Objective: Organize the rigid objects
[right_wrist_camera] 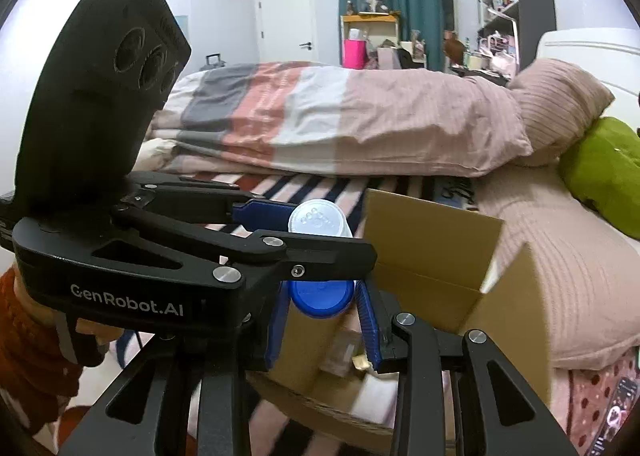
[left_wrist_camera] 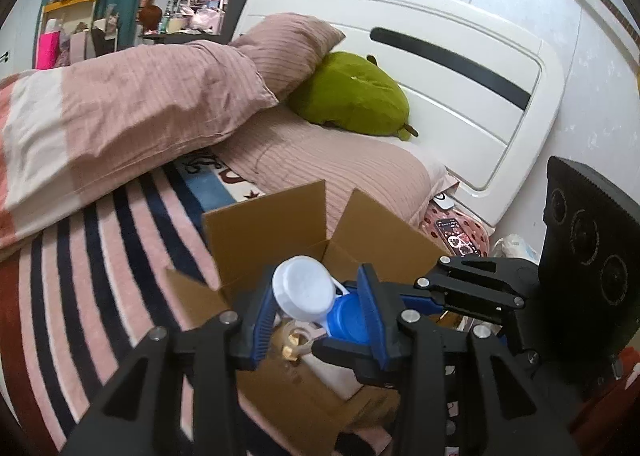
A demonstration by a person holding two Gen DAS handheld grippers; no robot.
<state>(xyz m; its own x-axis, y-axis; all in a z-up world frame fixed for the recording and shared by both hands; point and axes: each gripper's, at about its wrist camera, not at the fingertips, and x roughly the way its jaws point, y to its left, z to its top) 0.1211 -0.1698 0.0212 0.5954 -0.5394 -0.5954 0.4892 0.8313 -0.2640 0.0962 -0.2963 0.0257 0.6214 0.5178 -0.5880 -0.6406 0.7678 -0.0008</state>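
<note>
Both tools, left [left_wrist_camera: 316, 316] & right [right_wrist_camera: 322, 320], clamp blue bottle [left_wrist_camera: 348, 316] w/ flipped-open white cap over cardboard box [left_wrist_camera: 272, 224].

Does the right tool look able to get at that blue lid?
Probably yes. The blue lid sits right between the right tool's fingers with nothing blocking it. The left tool crosses close above, so they might bump.

Two hand-held grippers [left_wrist_camera: 316, 320] [right_wrist_camera: 324, 320], one bottle [left_wrist_camera: 304, 288], one box [left_wrist_camera: 360, 224].

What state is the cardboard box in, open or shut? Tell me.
Open. The cardboard box has its flaps standing up, and small items show inside it below the bottle held over it.
</note>
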